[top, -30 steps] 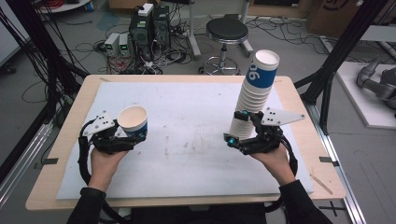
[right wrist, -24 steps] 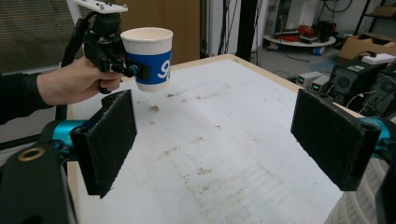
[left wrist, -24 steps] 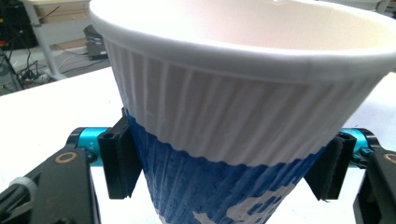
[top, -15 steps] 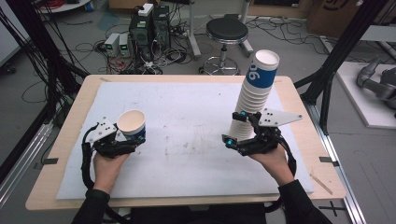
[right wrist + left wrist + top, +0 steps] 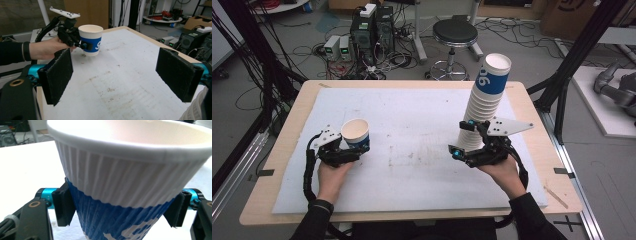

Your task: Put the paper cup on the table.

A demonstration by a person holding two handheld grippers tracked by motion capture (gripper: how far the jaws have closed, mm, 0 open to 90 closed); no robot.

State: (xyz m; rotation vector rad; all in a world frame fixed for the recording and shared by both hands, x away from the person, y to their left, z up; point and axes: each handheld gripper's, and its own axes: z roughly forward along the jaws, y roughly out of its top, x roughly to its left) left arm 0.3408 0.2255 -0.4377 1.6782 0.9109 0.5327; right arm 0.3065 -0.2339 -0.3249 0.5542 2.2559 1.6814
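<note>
Gripping a single paper cup low on its blue band, left gripper has jaws just easing wider, pads touching it above the white mat. Right gripper jaws stand wide apart, nothing between; cup stack leans beside it in the high view.

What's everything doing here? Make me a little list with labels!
Left gripper: pads on both sides of the single cup; its jaws have just been opening a little
Single cup: white top, blue bottom, upright, mouth up
Right gripper: jaws wide open, nothing between them
Cup stack: tall, leaning, close beside the right gripper; its bottom is hidden
Table: wooden, covered by a white mat with smudges
</note>
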